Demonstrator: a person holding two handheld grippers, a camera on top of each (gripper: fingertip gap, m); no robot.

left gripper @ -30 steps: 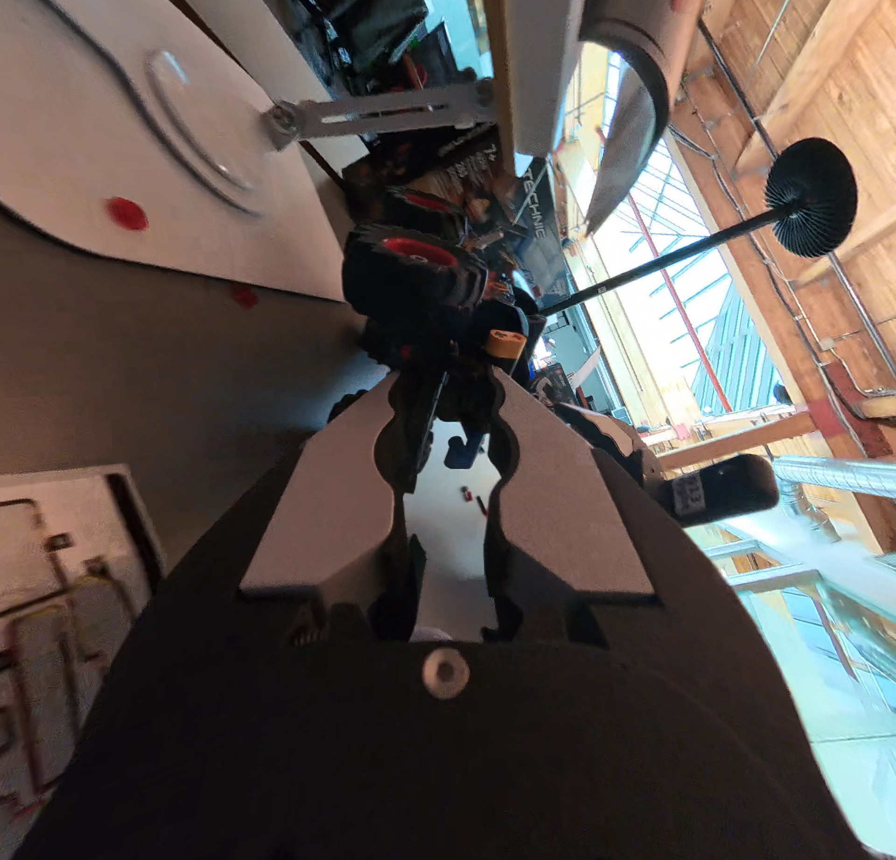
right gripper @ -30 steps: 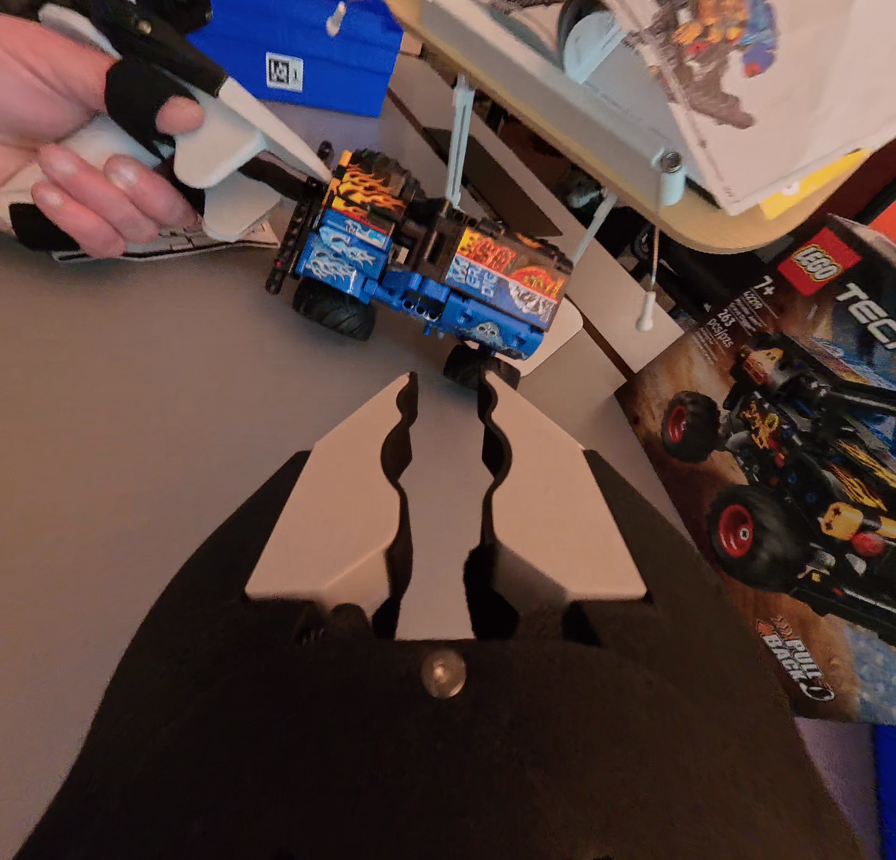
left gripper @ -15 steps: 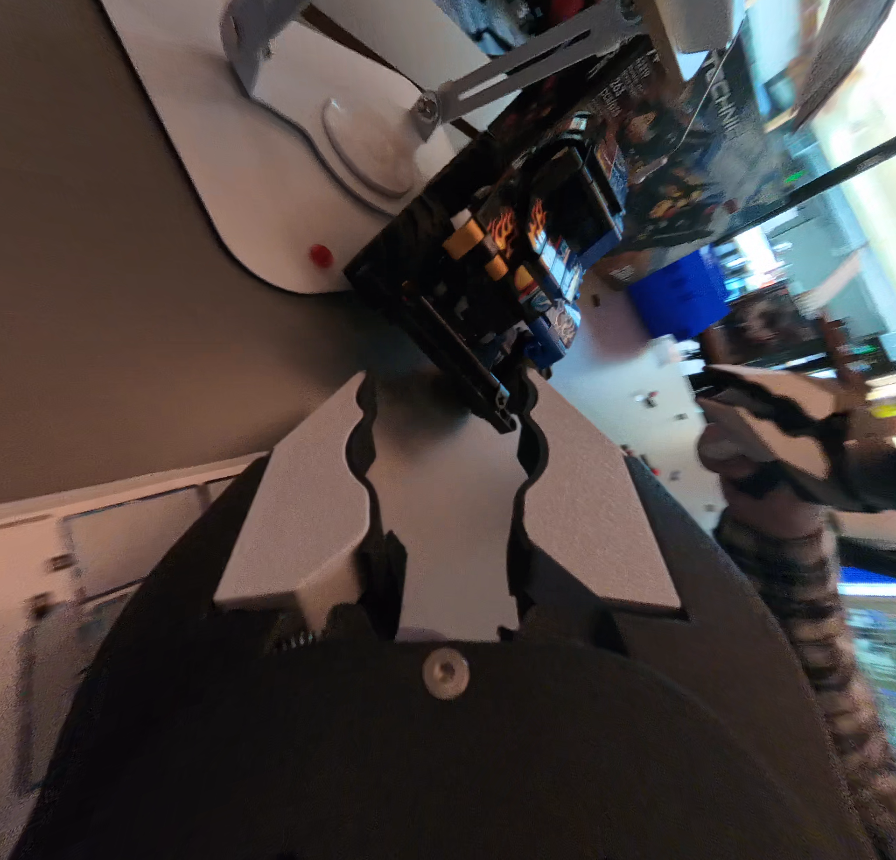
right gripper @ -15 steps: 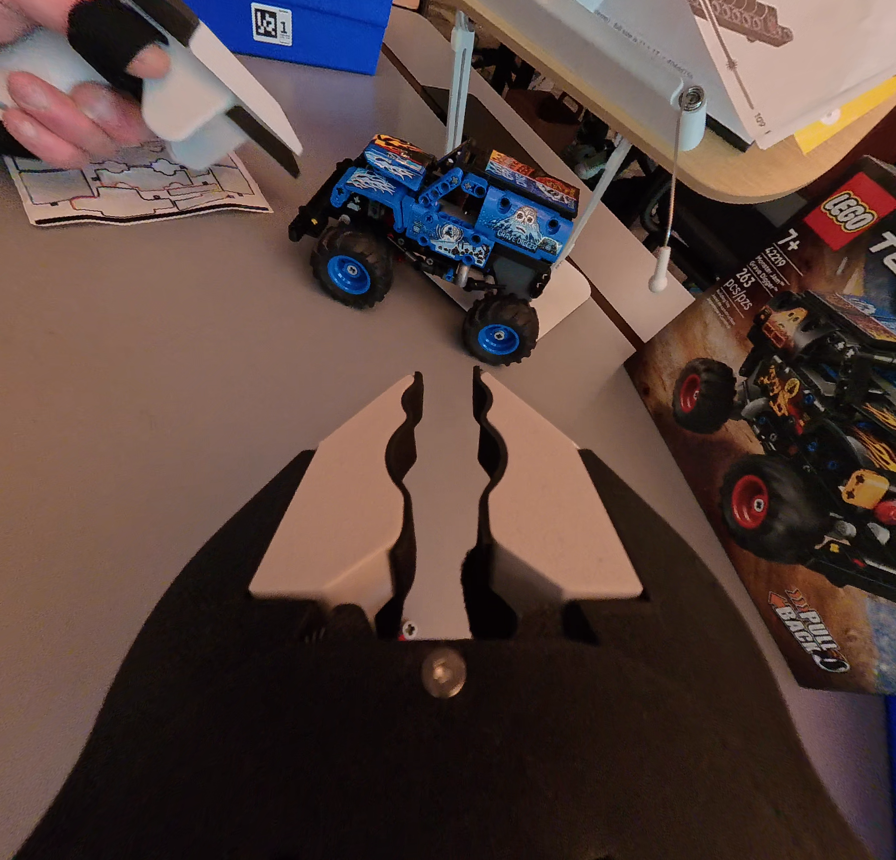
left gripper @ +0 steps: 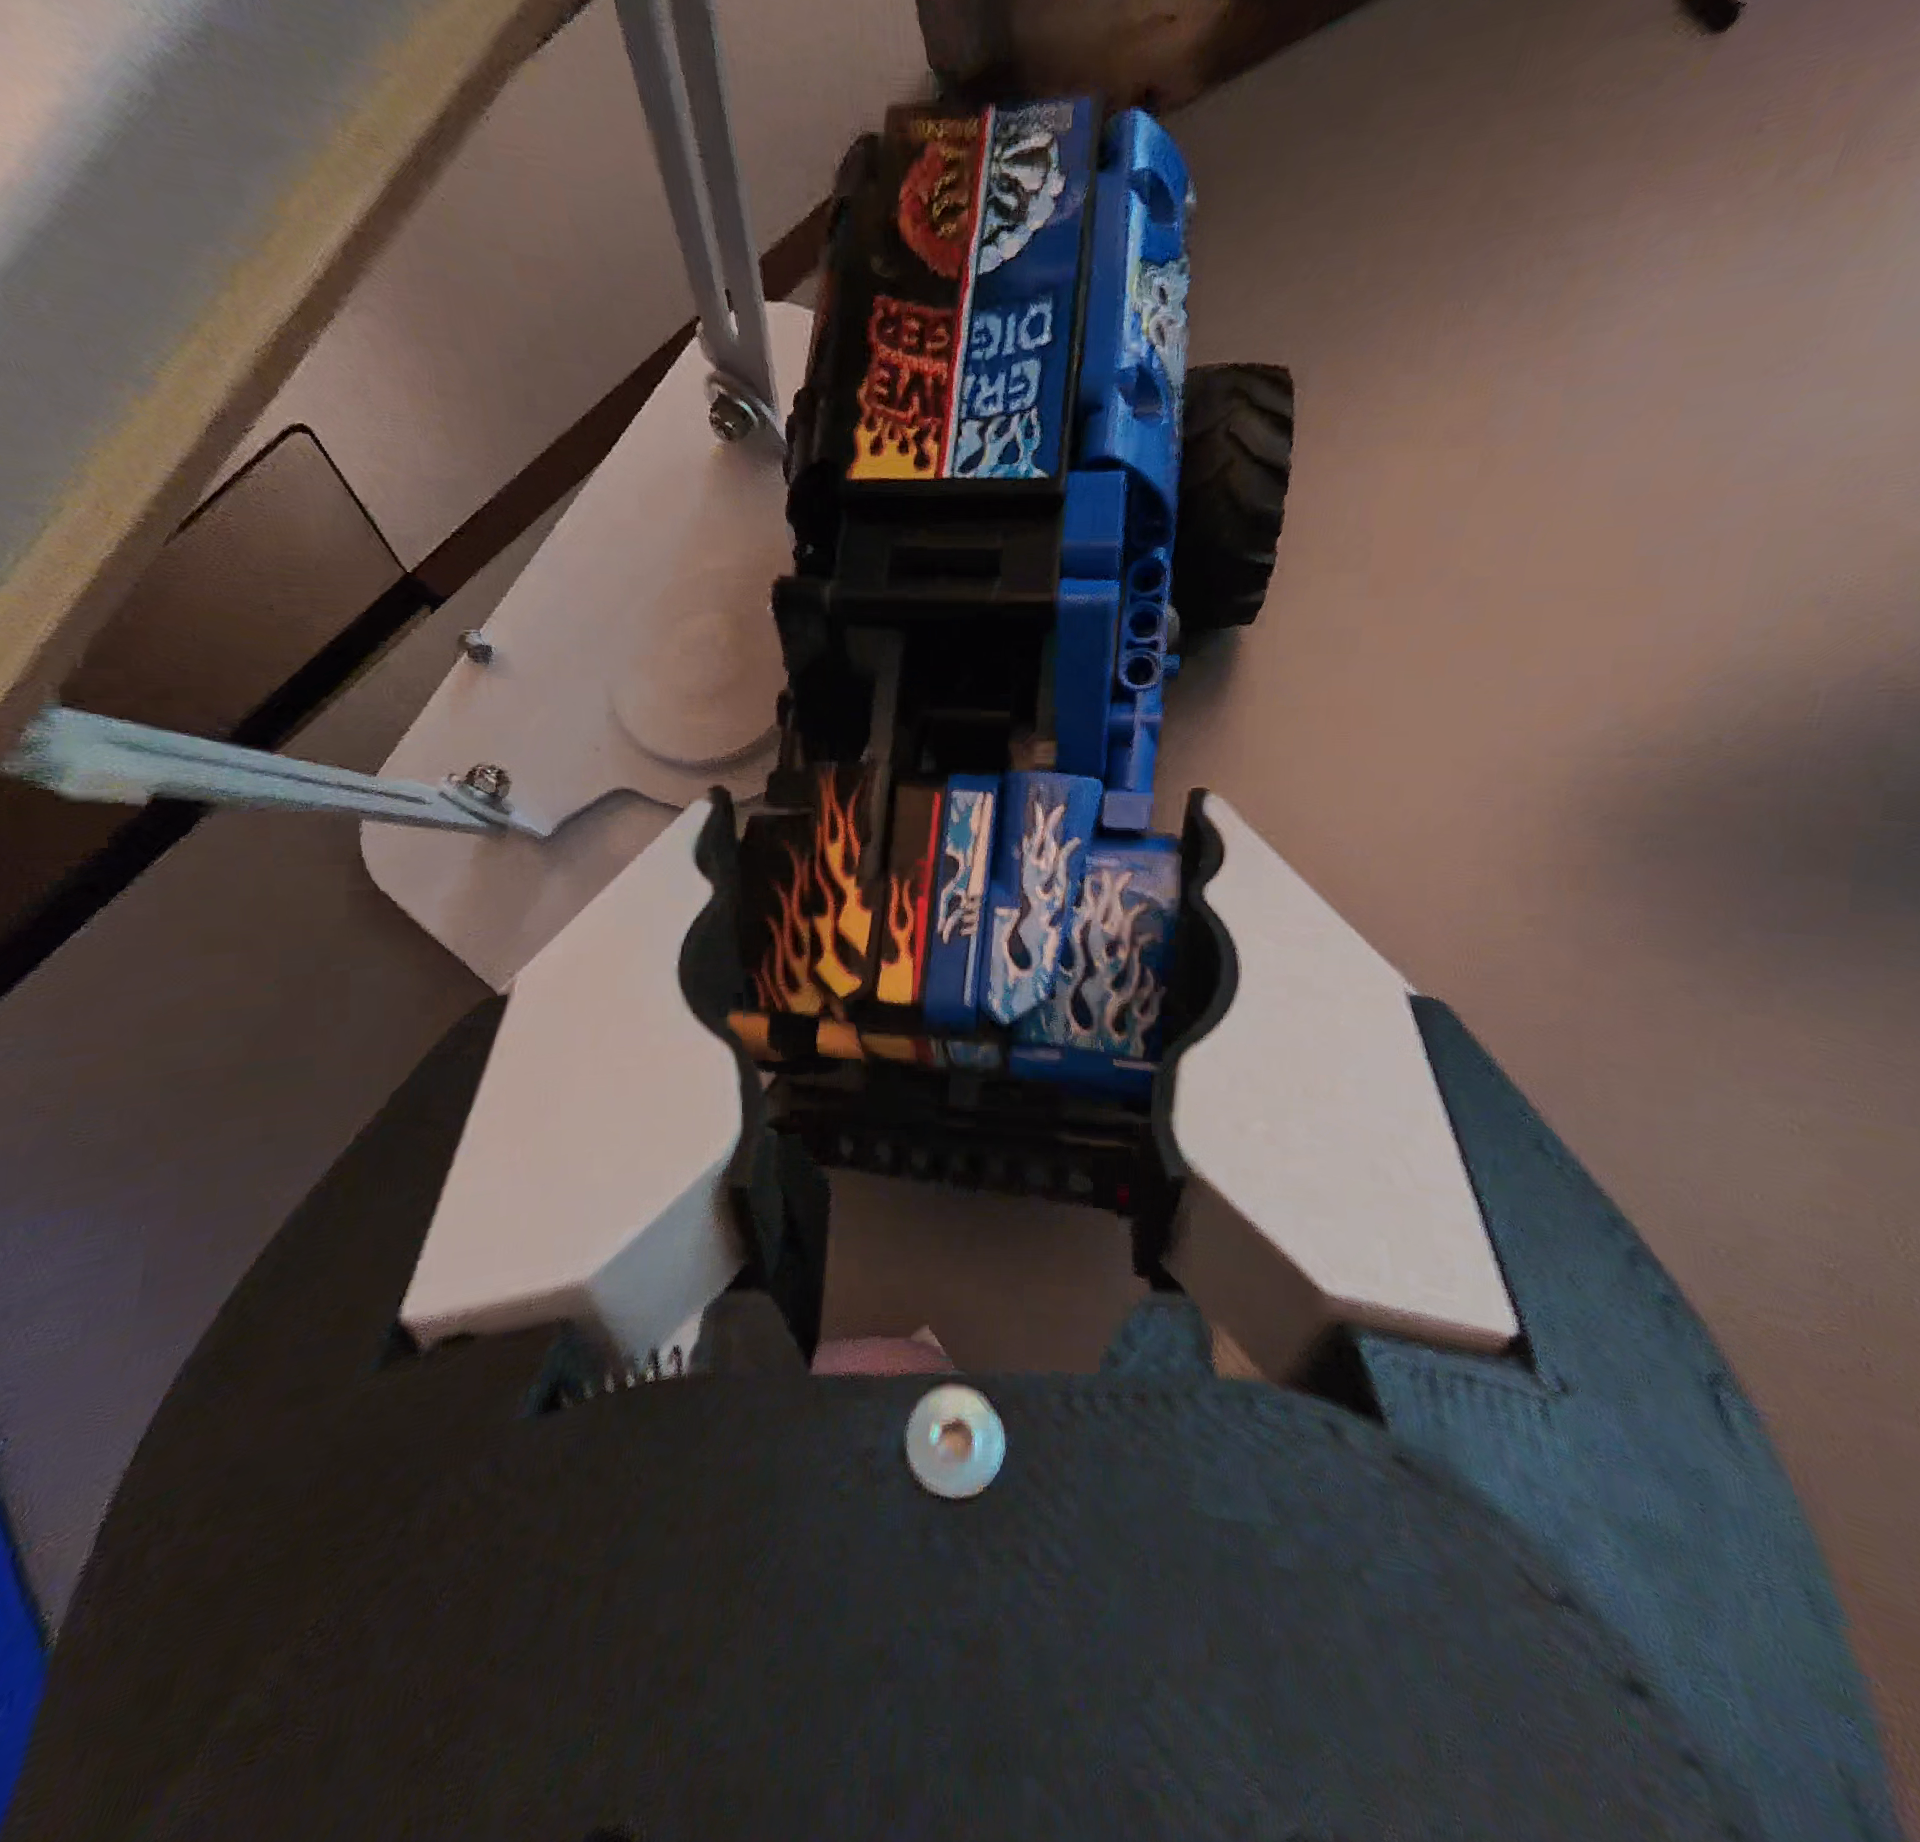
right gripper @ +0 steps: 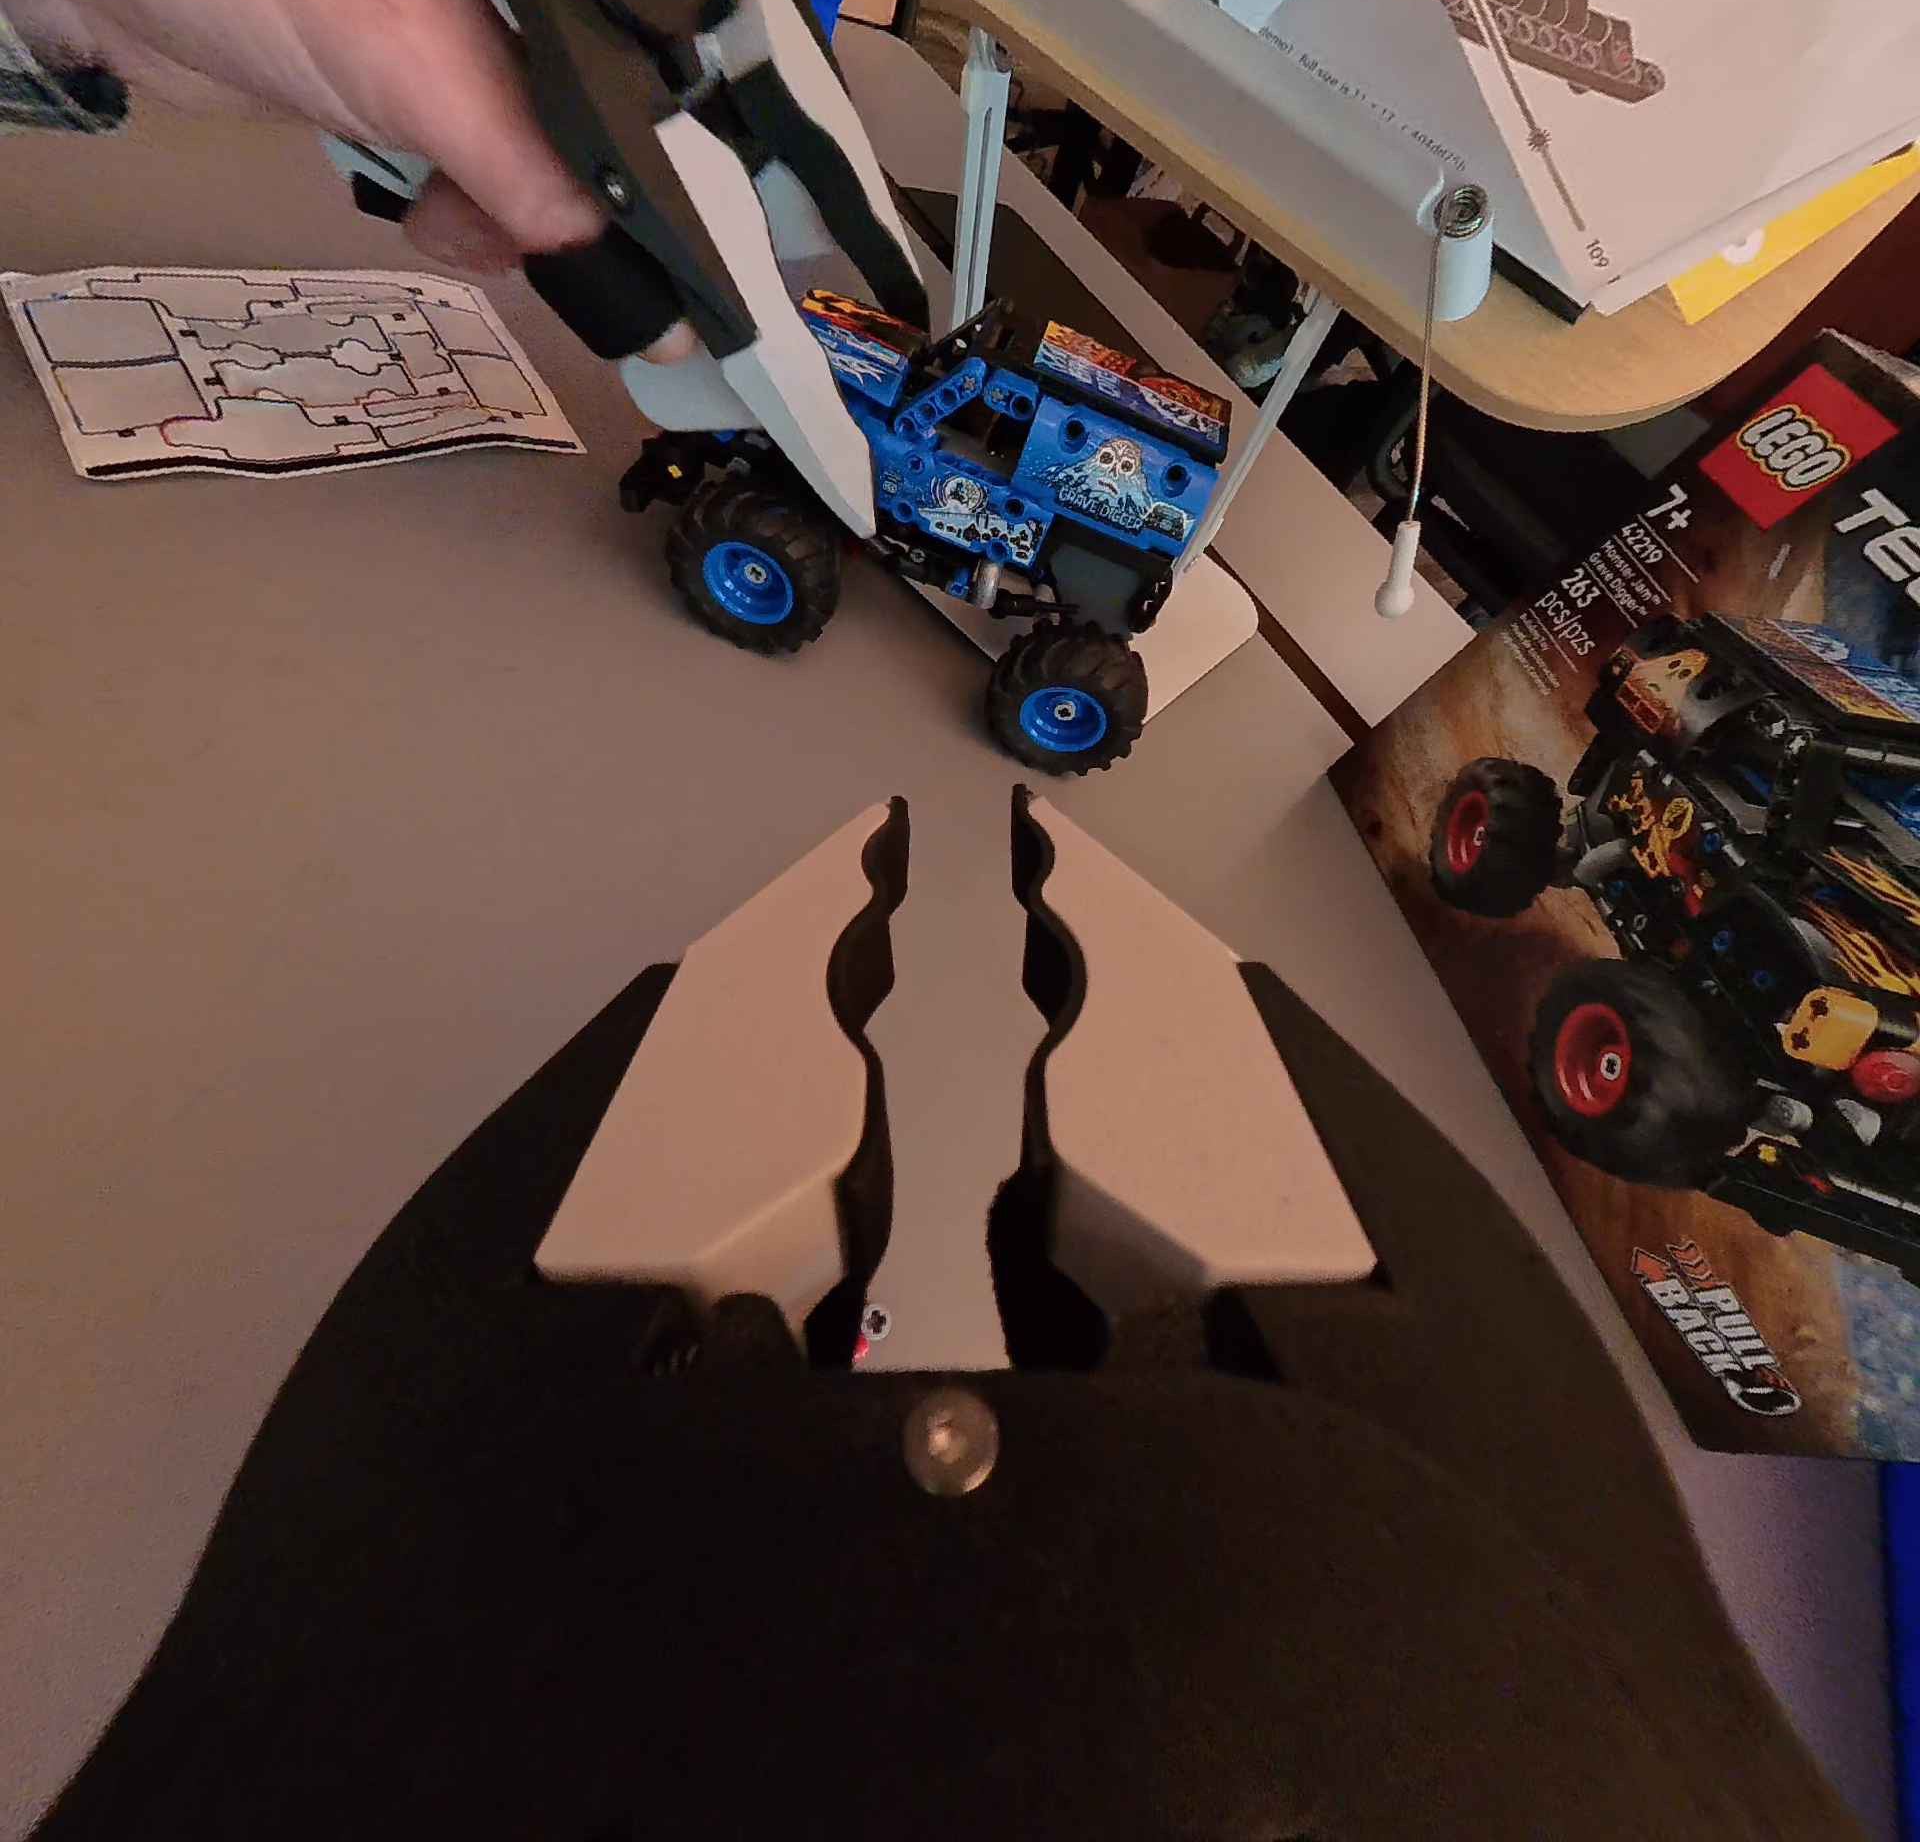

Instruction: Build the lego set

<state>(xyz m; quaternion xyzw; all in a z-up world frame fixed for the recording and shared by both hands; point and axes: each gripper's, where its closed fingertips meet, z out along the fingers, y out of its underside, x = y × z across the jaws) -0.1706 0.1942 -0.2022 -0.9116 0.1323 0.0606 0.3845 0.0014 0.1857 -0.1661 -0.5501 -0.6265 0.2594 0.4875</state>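
A grey surface (right gripper: 343, 805) fills most of both views, and at the upper right of the right wrist view a raised board (right gripper: 1195, 130) carrying printed instruction sheets (right gripper: 1662, 57) is seen on thin white struts. At the right edge of that view a toy box (right gripper: 1683, 940) with a truck pictured on it lies flat on the surface. The toy truck (right gripper: 977, 504), blue and black with flame stickers and blue-hubbed black wheels, stands on its wheels just above the centre of the right wrist view, partly on the white base plate (right gripper: 1216, 629) of the stand. In the left wrist view the truck (left gripper: 977, 566) is seen from above, running from the frame's centre toward the top. The left hand-held gripper (left gripper: 961, 919) is spread wide around the truck's front end, with the flame-stickered hood between its white fingers (left gripper: 1309, 1044); whether the pads actually press on the truck cannot be told. That same gripper (right gripper: 831, 400) appears at the upper left of the right wrist view, gripped by a hand (right gripper: 343, 57). The right hand-held gripper (right gripper: 958, 816) is held over bare surface at the lower centre, its jaws slightly apart and holding nothing. A peeled sticker sheet (right gripper: 281, 369) lies flat at the left of that view.
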